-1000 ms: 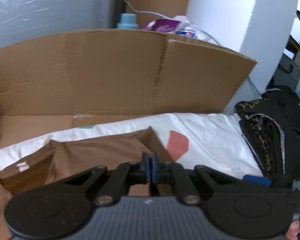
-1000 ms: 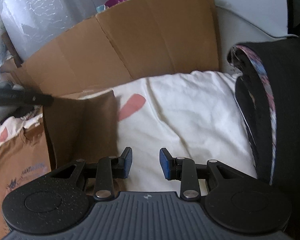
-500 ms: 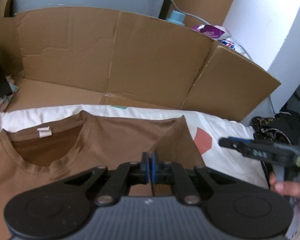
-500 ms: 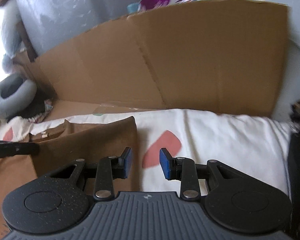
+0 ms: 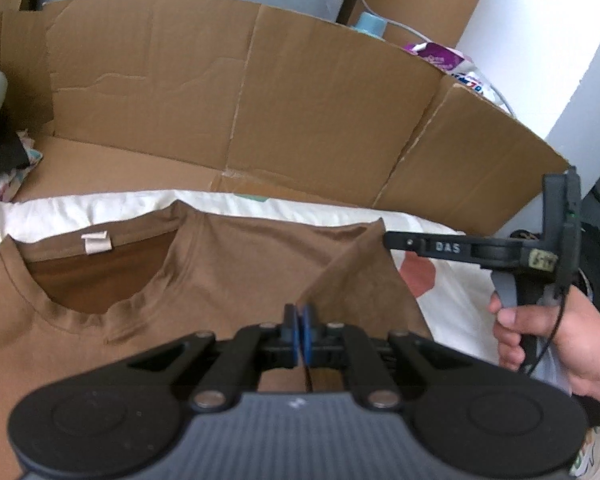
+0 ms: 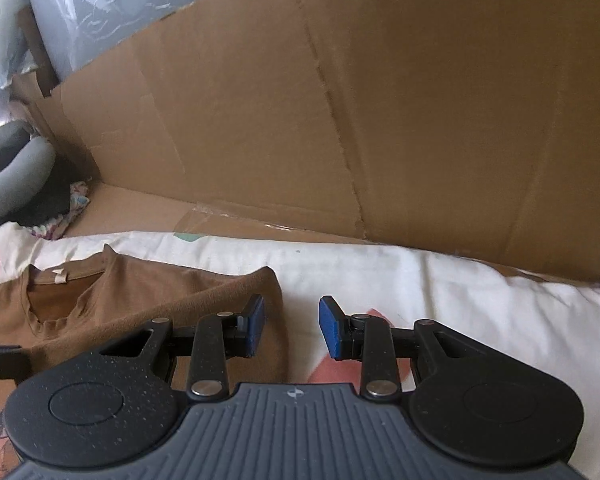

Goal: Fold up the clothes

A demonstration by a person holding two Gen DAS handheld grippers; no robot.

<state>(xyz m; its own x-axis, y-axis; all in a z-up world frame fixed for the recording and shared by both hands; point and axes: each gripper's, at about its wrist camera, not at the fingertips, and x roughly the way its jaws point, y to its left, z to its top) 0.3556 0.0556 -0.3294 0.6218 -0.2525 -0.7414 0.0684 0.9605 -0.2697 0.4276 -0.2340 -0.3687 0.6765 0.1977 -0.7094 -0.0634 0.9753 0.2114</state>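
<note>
My left gripper (image 5: pixel 300 334) has its blue pads pressed together on a folded flap of the soft brown cotton T-shirt (image 5: pixel 228 264). The shirt lies flat on the white bed sheet with coral shapes (image 6: pixel 420 280), its ribbed round neck and small white label (image 5: pixel 97 242) turned toward the creased corrugated cardboard wall (image 5: pixel 300 100). My right gripper (image 6: pixel 291 326) hangs with jaws apart, holding nothing, just above the folded shirt edge (image 6: pixel 274 300).
</note>
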